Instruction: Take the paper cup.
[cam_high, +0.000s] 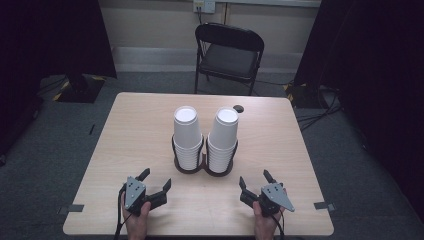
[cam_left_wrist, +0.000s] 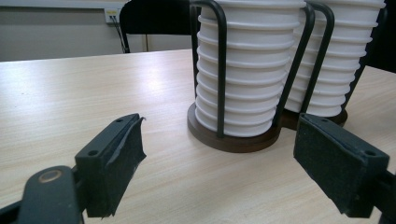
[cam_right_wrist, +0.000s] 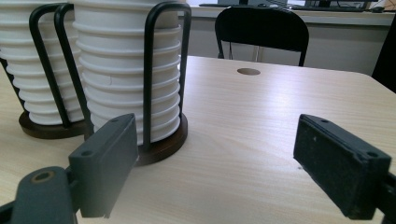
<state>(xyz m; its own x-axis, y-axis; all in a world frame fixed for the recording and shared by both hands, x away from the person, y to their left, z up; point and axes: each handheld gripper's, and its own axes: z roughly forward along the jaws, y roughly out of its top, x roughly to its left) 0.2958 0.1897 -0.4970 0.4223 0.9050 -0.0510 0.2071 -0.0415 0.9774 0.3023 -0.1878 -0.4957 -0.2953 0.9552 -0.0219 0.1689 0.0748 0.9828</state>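
Two stacks of white paper cups stand upside down at the table's middle, the left stack (cam_high: 187, 135) and the right stack (cam_high: 223, 136), each in a black wire holder (cam_high: 203, 169) on a round dark base. My left gripper (cam_high: 155, 181) rests near the front edge, left of the stacks, open and empty. My right gripper (cam_high: 255, 180) rests near the front edge at the right, also open and empty. In the left gripper view the near stack (cam_left_wrist: 247, 70) rises between the wide jaws (cam_left_wrist: 219, 158). In the right gripper view a stack (cam_right_wrist: 126, 74) stands at the left, by the left jaw.
A black folding chair (cam_high: 229, 52) stands behind the wooden table (cam_high: 140, 125). A small dark hole (cam_high: 238, 108) sits near the table's far edge. Dark curtains hang at both sides and cables lie on the grey floor.
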